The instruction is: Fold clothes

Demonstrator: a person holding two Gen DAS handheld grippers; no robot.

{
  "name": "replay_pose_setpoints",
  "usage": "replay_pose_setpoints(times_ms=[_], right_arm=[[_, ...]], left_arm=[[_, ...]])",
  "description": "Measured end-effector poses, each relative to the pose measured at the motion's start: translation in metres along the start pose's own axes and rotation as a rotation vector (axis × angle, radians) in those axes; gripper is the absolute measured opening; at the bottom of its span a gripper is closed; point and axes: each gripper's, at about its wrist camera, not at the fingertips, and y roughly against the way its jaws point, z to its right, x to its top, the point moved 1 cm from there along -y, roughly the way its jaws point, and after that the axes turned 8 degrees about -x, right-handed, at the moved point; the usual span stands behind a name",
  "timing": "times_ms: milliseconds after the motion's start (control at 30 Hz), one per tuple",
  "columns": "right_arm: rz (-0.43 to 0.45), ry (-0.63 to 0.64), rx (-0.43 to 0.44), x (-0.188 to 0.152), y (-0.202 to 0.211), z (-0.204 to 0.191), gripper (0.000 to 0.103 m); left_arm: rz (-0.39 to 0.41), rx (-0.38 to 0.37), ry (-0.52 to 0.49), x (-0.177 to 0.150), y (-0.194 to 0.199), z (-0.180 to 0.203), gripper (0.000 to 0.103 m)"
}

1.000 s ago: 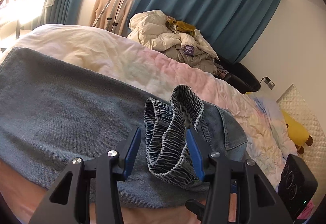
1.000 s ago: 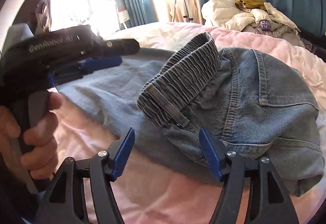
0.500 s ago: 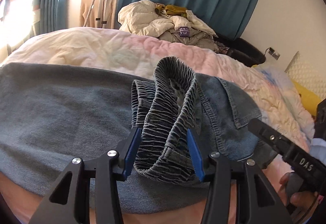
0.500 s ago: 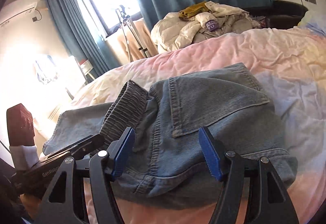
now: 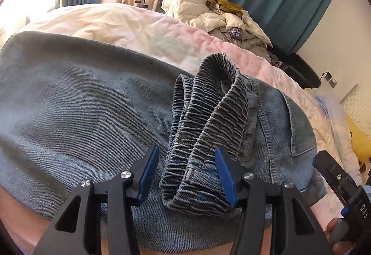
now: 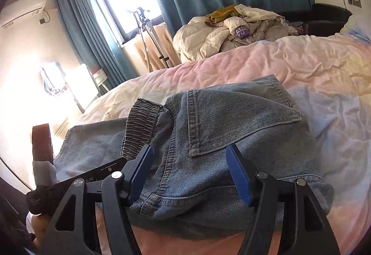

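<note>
Left wrist view: spread, empty fingers (image 5: 186, 171) straddle the faded blue denim jeans' (image 5: 92, 120) bunched elastic waistband (image 5: 206, 129); gripping only one layer could unravel the fold.

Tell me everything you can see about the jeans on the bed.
The jeans are faded blue-grey denim, lying partly folded on the pink quilt. The gathered elastic waistband is bunched and doubled over on top of the flat leg fabric, with a belt loop near its front edge. A stitched back pocket faces up beside it. The left gripper is open, its blue pads either side of the waistband; the right gripper is open astride the folded seat edge.
</note>
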Motion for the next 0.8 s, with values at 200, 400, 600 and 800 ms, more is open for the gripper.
replay_pose_setpoints(times_ms=[200,400,600,800], right_arm=[[-0.017,-0.006,-0.005,-0.002,-0.006,0.001,0.065],[-0.068,-0.023,-0.047,-0.013,-0.014,0.002,0.066],[-0.070,-0.007,-0.076,-0.017,-0.013,-0.001,0.066],[-0.080,0.025,-0.095,-0.021,-0.023,-0.008,0.066]], left_arm=[[0.065,-0.005,-0.100,0.008,0.011,0.018,0.053],[0.057,-0.009,-0.168,0.032,-0.003,0.033,0.053],[0.019,-0.015,-0.172,0.057,-0.028,0.038,0.050],[-0.093,0.012,0.021,0.065,-0.069,-0.002,0.048]])
